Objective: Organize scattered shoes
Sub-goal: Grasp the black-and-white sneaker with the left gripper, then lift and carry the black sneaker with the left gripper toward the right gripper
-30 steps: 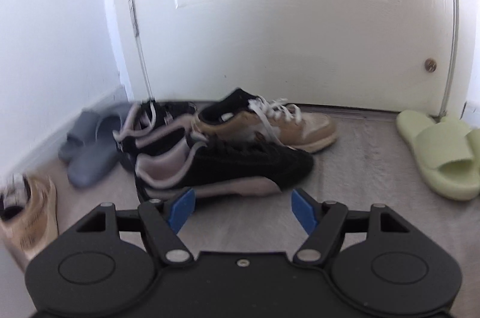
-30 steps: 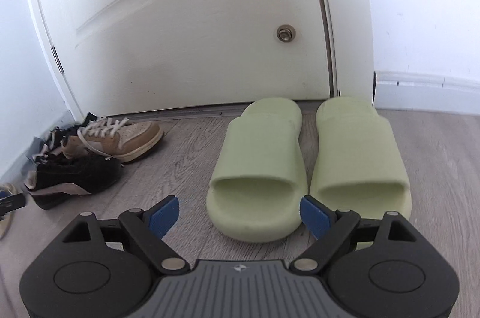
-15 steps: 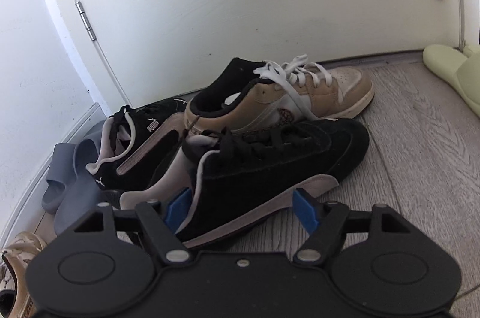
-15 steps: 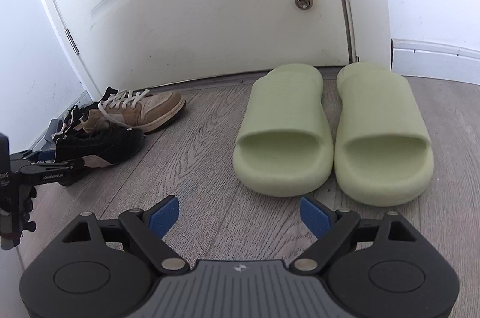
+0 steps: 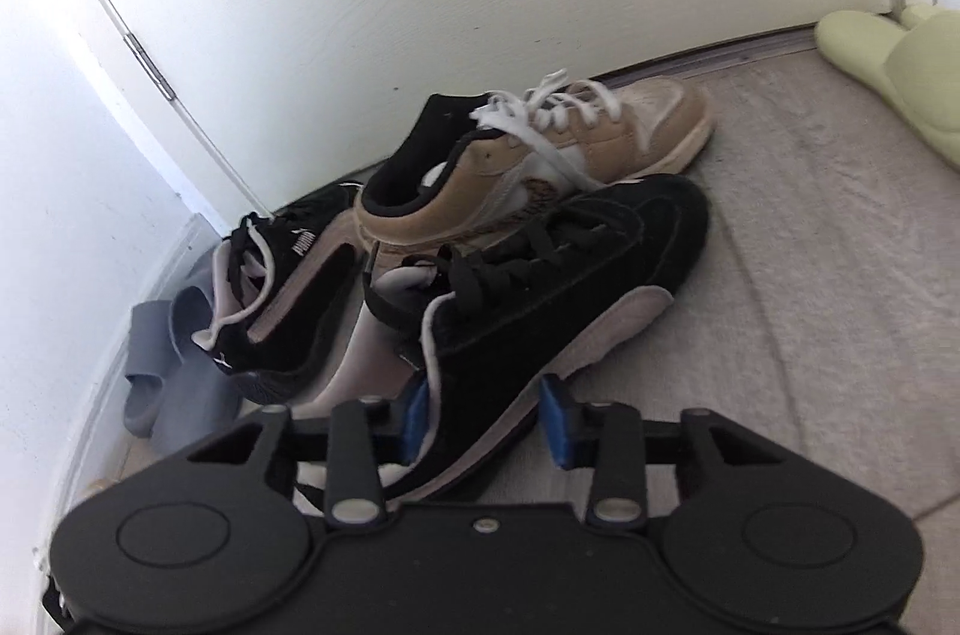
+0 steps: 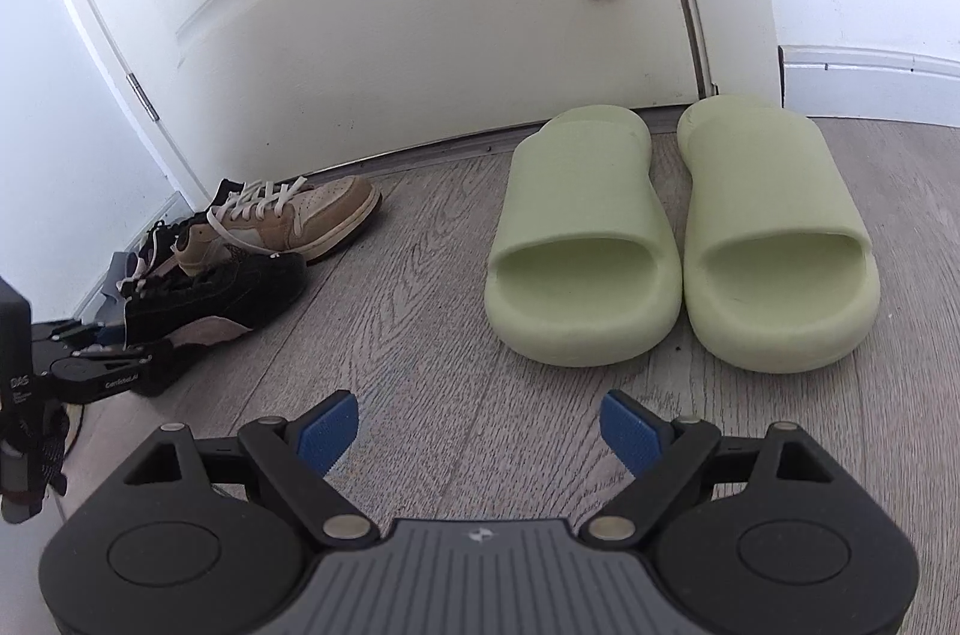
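Grey wood-grain flooring [image 6: 456,335] runs to a white door [image 6: 390,5]. Our left gripper [image 5: 483,416] straddles the heel of a black suede sneaker [image 5: 558,269], blue pads not visibly pinching it; a tan sneaker [image 5: 540,155] crowds just behind. Our right gripper [image 6: 480,425] gapes empty over bare floor, smooth green foam slides [image 6: 678,239] paired beyond, well apart from the pile.

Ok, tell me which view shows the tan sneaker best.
The left wrist view: the tan sneaker sits close and large, laces and collar clear, leaning against the black sneaker. In the right wrist view it is smaller, at the left by the door.
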Demonstrator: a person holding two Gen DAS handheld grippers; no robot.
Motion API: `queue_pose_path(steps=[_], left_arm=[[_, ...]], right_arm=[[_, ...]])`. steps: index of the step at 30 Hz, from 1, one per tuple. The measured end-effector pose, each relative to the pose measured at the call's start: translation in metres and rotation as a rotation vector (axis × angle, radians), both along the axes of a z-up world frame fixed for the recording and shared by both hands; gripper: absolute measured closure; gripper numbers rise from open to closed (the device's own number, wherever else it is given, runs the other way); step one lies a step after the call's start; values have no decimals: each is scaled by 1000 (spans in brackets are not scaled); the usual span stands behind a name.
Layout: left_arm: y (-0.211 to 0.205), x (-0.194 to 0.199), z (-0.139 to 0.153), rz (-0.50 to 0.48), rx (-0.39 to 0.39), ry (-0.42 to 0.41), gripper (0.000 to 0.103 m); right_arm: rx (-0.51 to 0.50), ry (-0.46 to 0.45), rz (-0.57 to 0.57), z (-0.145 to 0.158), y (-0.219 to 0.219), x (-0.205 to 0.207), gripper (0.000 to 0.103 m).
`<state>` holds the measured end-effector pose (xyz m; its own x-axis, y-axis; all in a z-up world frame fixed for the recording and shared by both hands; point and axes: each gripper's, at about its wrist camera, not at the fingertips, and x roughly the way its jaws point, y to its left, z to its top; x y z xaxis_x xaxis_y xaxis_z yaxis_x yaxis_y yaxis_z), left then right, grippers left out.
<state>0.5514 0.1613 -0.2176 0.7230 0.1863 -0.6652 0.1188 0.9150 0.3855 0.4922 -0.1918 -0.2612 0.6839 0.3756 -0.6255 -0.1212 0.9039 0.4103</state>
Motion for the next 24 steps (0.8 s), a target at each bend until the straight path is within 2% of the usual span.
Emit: queue_pose_path(steps=[3, 9, 12, 16, 21, 24], left_arm=[[-12, -14, 7, -19, -68, 13, 85], [-53, -43, 8, -55, -160, 22, 90], [-73, -59, 12, -72, -264, 43, 90], [-99, -90, 13, -123, -449, 73, 90], [-140, -128, 14, -222, -544, 133, 92], [-161, -146, 14, -300, -568, 181, 92]], right_arm=[[5, 1, -6, 1, -2, -2, 15], [15, 0, -21, 4, -12, -8, 15], [33, 8, -40, 4, -21, -11, 15], [33, 12, -53, 4, -32, -15, 15], [25, 17, -67, 7, -51, -23, 15], [-1, 13, -75, 10, -62, -31, 15]])
